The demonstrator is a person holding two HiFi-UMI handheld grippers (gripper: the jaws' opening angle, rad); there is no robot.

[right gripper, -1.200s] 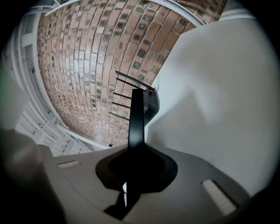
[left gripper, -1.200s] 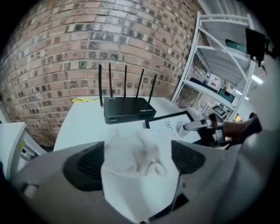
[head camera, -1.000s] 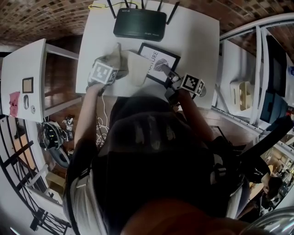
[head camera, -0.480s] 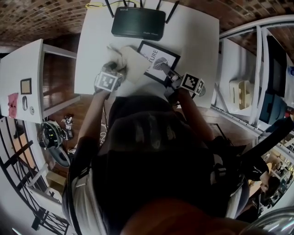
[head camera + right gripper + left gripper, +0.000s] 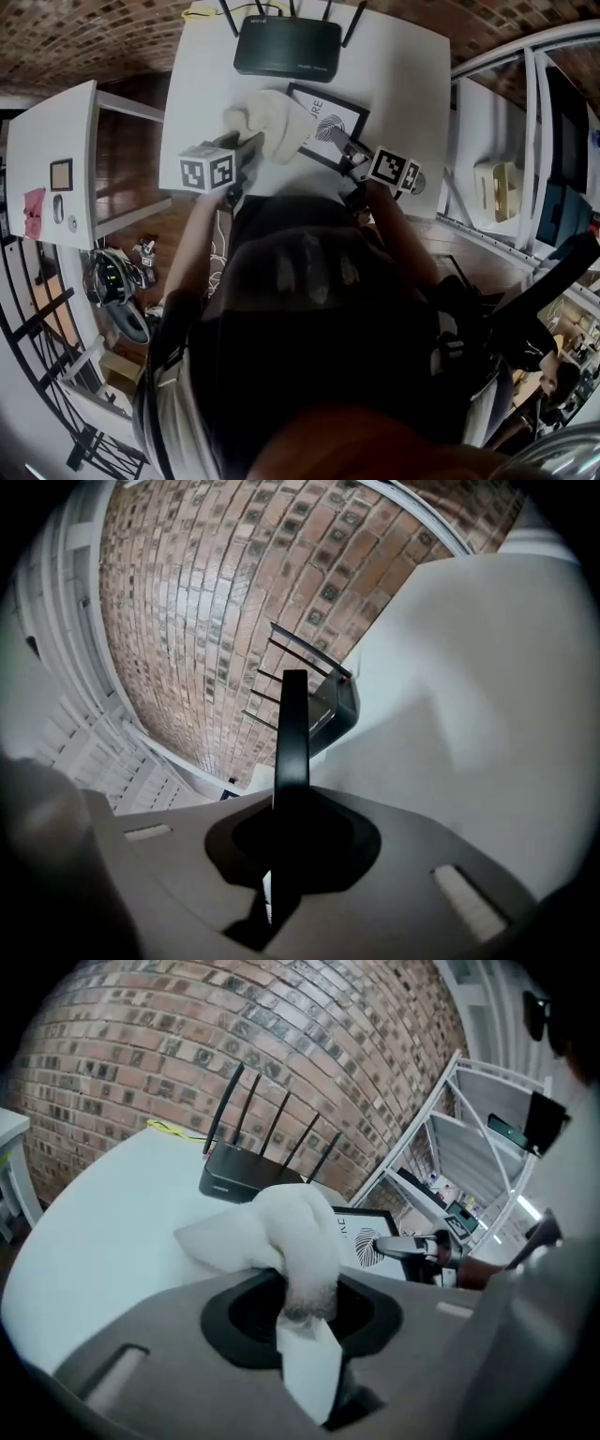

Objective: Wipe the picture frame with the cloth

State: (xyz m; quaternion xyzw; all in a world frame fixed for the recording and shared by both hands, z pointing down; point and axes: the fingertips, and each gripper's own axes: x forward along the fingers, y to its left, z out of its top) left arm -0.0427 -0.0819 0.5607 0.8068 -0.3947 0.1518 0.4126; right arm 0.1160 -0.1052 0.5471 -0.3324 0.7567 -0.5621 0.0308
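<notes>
A black picture frame [image 5: 330, 120] with a leaf print lies on the white table [image 5: 403, 84]; it also shows in the left gripper view [image 5: 371, 1239]. My right gripper [image 5: 340, 143] is shut on the frame's near edge. In the right gripper view that edge [image 5: 292, 733] runs up as a thin black bar from between the jaws [image 5: 284, 829]. The cream cloth [image 5: 267, 120] is bunched and lifted left of the frame. My left gripper [image 5: 249, 147] has its jaws closing on the cloth [image 5: 292, 1232], which hangs out of them [image 5: 305, 1309].
A black router [image 5: 286, 47] with several antennas stands at the table's far edge, behind the frame. A white side shelf [image 5: 56, 159] is at the left and a white metal rack [image 5: 506, 187] at the right. A brick wall backs the table.
The left gripper closed on the cloth, rolled and rose, gathering the flat cloth into a raised bunch. The right gripper and the frame have stayed put.
</notes>
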